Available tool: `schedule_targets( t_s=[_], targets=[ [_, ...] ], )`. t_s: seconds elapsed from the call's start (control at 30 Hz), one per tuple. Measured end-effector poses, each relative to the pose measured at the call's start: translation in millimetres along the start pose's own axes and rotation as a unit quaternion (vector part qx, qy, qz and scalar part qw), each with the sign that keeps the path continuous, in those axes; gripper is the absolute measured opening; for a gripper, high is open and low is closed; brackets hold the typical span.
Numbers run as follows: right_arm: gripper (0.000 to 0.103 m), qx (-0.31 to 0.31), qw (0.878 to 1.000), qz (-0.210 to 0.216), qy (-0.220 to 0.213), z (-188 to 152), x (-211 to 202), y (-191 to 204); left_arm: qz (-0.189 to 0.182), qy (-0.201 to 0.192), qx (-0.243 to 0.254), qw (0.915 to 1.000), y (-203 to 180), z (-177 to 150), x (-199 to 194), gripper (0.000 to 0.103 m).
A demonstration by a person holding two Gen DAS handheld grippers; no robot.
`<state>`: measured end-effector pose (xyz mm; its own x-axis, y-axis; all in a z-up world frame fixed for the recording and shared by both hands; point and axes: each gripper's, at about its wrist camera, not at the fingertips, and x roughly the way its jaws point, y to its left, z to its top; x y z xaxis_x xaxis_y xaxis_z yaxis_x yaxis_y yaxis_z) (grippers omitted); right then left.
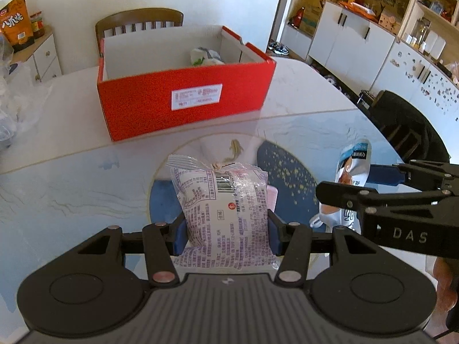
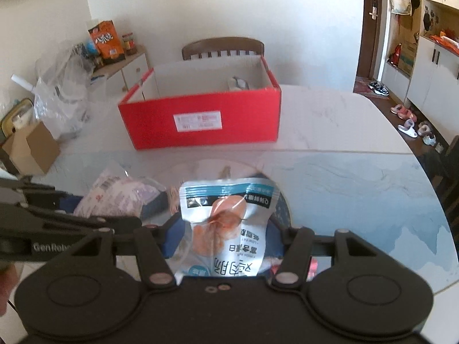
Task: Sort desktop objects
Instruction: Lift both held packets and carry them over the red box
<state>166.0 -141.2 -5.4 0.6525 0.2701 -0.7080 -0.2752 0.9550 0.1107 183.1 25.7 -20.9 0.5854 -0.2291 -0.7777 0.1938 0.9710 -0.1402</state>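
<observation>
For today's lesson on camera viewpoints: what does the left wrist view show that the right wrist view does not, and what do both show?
Only the left wrist view: the barcode on the purple-printed packet held in the left hand-held gripper.
Only the right wrist view: a brown cardboard box and slippers on the floor.
Both: the red box on the table, a chair behind it, and the blue-topped pouch in the right hand-held gripper.

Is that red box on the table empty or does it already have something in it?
Not empty: the open red box already holds a crumpled packet near its back corner.

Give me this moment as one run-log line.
left gripper: shut on purple-print packet | right gripper: shut on blue-white pouch | red box: open, beyond both
</observation>
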Motion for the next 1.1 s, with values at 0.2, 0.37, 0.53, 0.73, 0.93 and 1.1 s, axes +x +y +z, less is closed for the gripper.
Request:
schedule_targets(
  t_s=[0.2,0.37,0.53,0.73,0.93,1.1],
  targets=[
    [0.058,-0.01,1.0,0.014,-0.013,31,2,2,0.005,-0.019,-0.011,0.9997,6,22,-7,0.052],
    [0.058,-0.018,0.999,0.025,-0.031,63,6,1,0.017,-0.047,-0.023,0.9985,16,50,-11,0.052],
    [0.058,-0.029,0.998,0.034,-0.049,96,15,0,0.031,-0.07,-0.033,0.9965,26,80,-13,0.052],
    [0.058,-0.05,0.995,0.034,-0.073,133,29,2,0.05,-0.085,-0.041,0.9943,39,114,-7,0.052],
    [0.058,-0.056,0.995,0.037,-0.08,166,53,-1,0.058,-0.068,-0.047,0.9949,55,144,15,0.052],
    [0.059,-0.054,0.995,0.034,-0.077,187,80,-5,0.074,-0.054,-0.041,0.9949,65,165,38,0.052]
  ],
)
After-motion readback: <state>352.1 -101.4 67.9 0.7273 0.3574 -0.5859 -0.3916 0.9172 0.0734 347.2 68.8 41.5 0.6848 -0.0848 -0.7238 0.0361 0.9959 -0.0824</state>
